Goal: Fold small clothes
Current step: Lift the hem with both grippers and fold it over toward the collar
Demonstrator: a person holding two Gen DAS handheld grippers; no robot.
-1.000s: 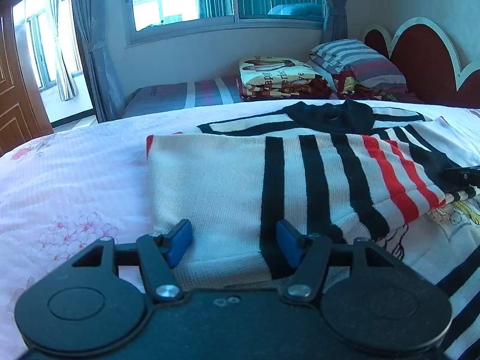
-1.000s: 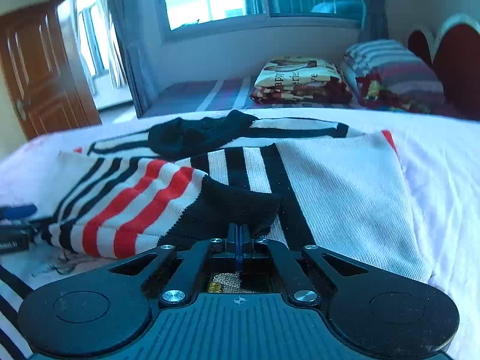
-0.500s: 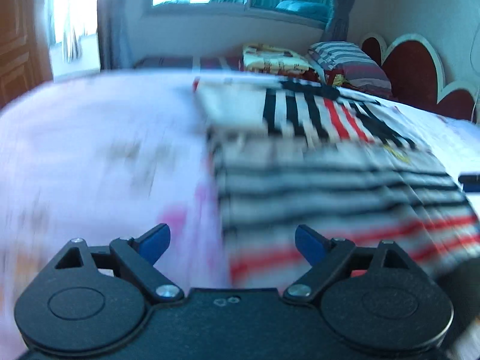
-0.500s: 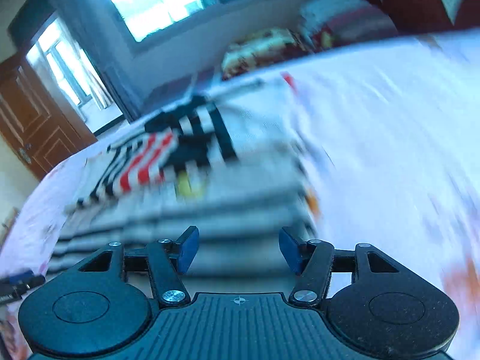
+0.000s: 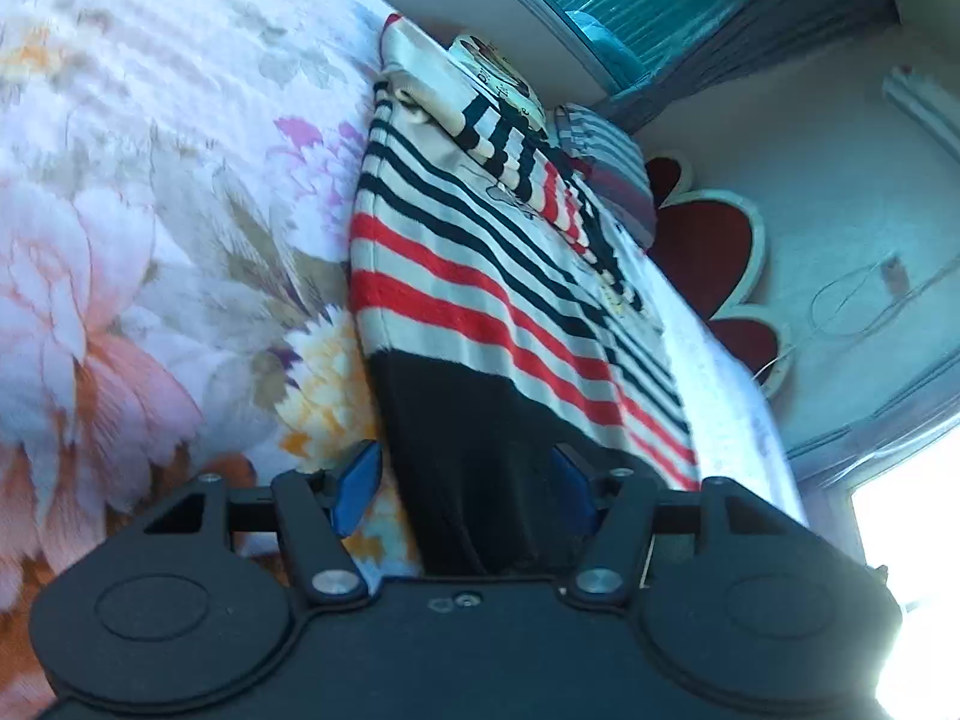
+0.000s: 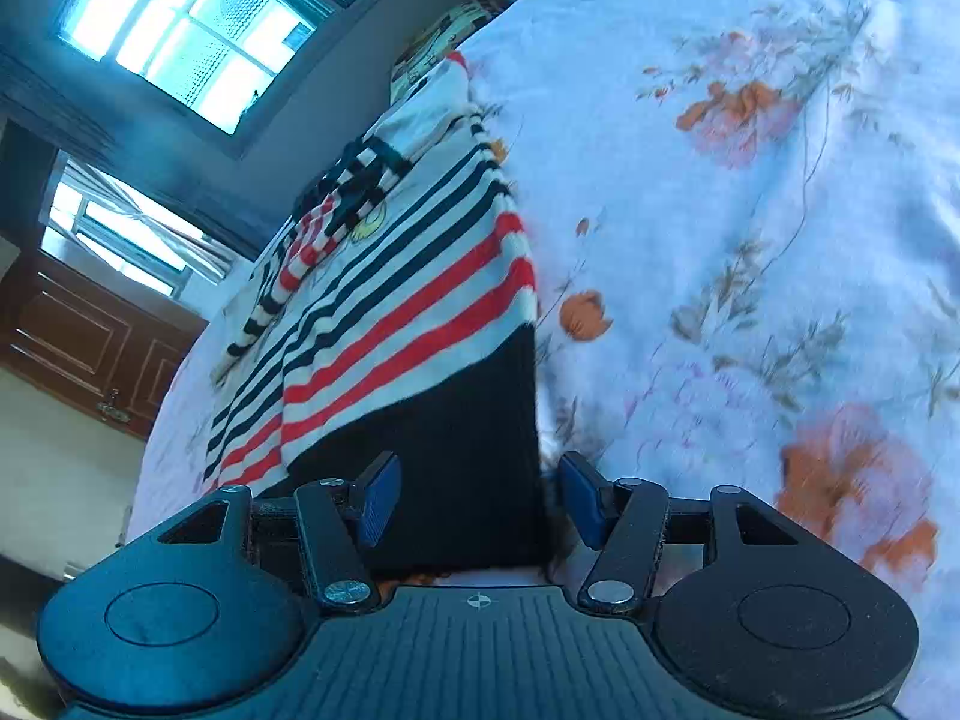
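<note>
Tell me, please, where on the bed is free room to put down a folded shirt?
Free: flowered sheet left of the striped sweater, and again on its other side. Crowded: the far end, by the pillow and folded blanket.

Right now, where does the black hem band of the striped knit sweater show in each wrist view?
Left wrist view: the black hem band sits low centre, running down between the blue pads.
Right wrist view: the black hem band is low centre too, its right edge against the flowered bedsheet.
Shared landmark: the two broad red stripes just above the band.
</note>
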